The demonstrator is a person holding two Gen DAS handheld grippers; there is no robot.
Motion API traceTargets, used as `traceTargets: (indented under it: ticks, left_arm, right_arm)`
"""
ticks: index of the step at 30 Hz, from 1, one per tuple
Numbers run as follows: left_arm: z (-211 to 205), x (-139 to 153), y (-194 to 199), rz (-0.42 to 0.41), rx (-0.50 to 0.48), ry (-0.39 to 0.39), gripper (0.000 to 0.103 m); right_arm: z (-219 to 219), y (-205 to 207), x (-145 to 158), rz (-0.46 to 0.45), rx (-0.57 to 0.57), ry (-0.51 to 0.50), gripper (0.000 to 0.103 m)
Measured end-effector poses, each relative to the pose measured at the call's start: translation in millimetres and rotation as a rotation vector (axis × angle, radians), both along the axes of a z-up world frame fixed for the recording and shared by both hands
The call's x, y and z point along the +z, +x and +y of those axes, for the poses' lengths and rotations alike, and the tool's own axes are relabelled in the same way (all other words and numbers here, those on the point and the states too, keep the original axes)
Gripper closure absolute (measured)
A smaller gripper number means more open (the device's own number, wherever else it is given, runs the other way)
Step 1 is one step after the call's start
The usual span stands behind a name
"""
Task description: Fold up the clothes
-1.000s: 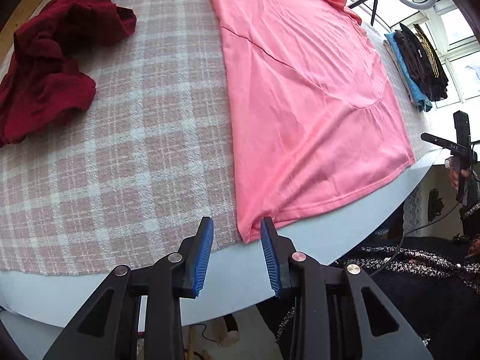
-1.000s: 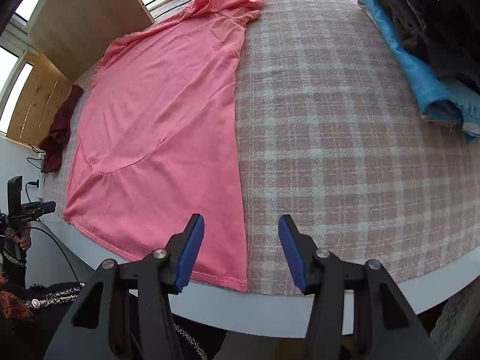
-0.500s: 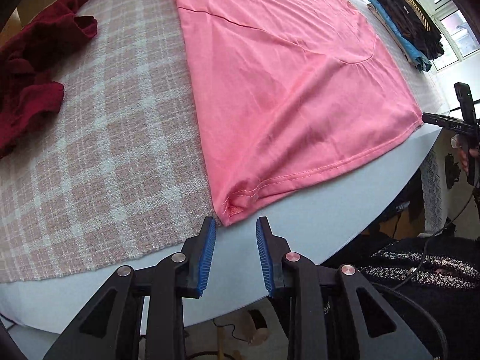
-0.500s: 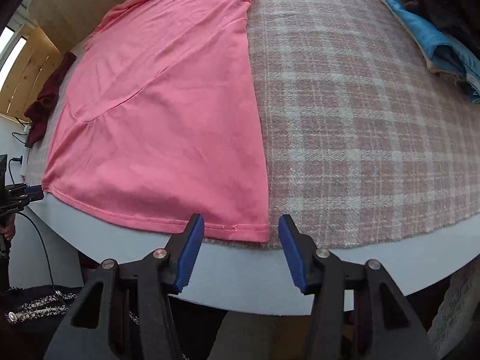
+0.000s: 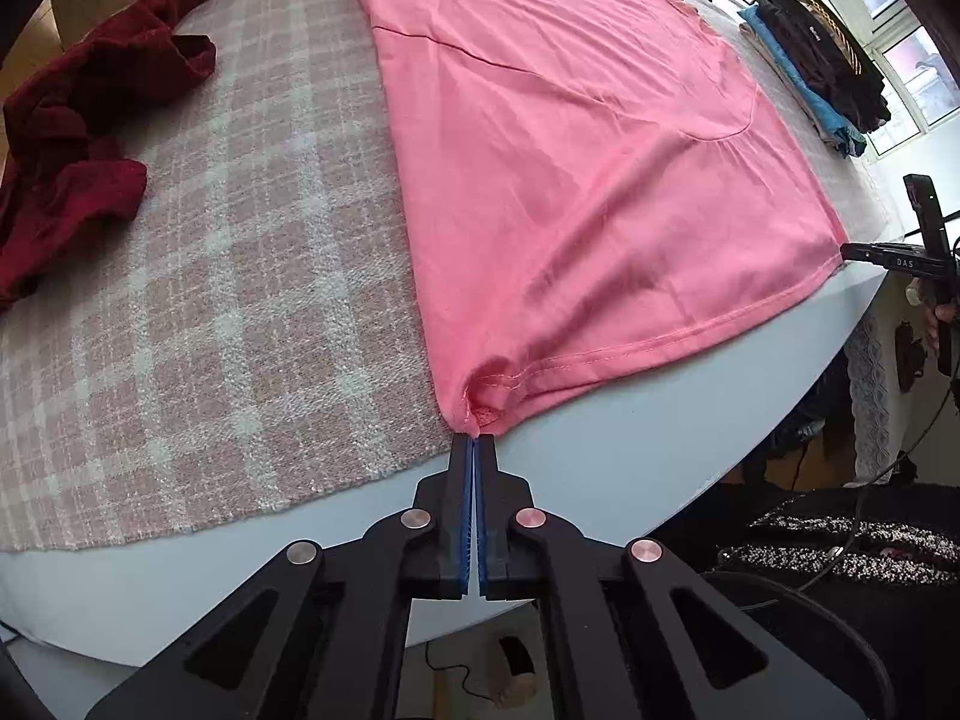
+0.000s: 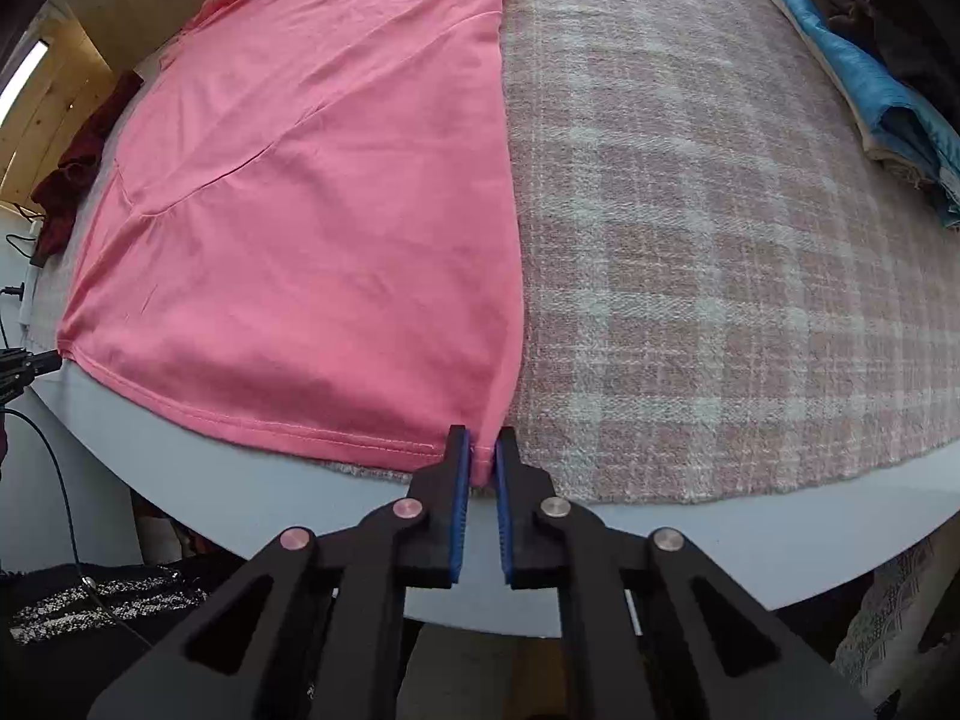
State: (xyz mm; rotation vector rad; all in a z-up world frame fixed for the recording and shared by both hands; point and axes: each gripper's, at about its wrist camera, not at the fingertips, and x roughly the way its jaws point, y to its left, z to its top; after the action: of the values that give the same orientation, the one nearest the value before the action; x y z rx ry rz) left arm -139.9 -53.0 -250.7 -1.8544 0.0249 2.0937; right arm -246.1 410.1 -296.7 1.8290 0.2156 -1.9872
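Left wrist view: the left gripper (image 5: pixel 474 439) is clamped together on the near-left hem corner of a flat pink cotton T-shirt (image 5: pixel 576 168) at the table's (image 5: pixel 630 456) near edge, with a crumpled dark red garment (image 5: pixel 78 138) far left. Right wrist view: the right gripper (image 6: pixel 482 450) pinches the shirt's (image 6: pixel 312 210) other hem corner beside bare pink plaid tablecloth (image 6: pixel 720 276); a folded blue garment (image 6: pixel 864 78) shows close here.

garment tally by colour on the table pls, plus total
Pink: 1, shirt spread flat
Dark red: 1, crumpled garment
Blue: 1, folded piece in the stack
Black: 1 visible, folded piece atop the stack; more may be hidden
Total: 4 visible
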Motion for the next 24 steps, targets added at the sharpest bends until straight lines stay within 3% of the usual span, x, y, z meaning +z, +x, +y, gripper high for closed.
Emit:
traceTargets:
  ticks: [9,11,13,14,16,20,24]
  left_arm:
    - [-8,15,7,0.046,-0.013,-0.050,0.103]
    - [-1,16,6,0.064,-0.036,-0.056,0.098]
    - [4,11,2,0.059,-0.048,-0.075,0.086]
    - [7,8,0,0.056,-0.054,-0.085,0.087]
    - [8,3,-3,0.043,-0.077,-0.095,0.102]
    - [-1,13,5,0.023,-0.130,-0.084,0.102]
    - [-26,26,2,0.050,-0.081,-0.167,0.101]
  right_arm:
    - [10,-17,14,0.051,0.003,0.049,0.099]
    - [6,-14,12,0.036,0.010,0.039,0.099]
    - [0,-12,10,0.028,0.014,0.033,0.099]
    - [-5,-10,9,0.029,0.018,0.037,0.099]
    - [-8,-14,6,0.022,0.017,0.038,0.099]
    - [-3,-14,7,0.029,0.007,0.043,0.099]
    - [18,-21,13,0.031,-0.021,0.022,0.099]
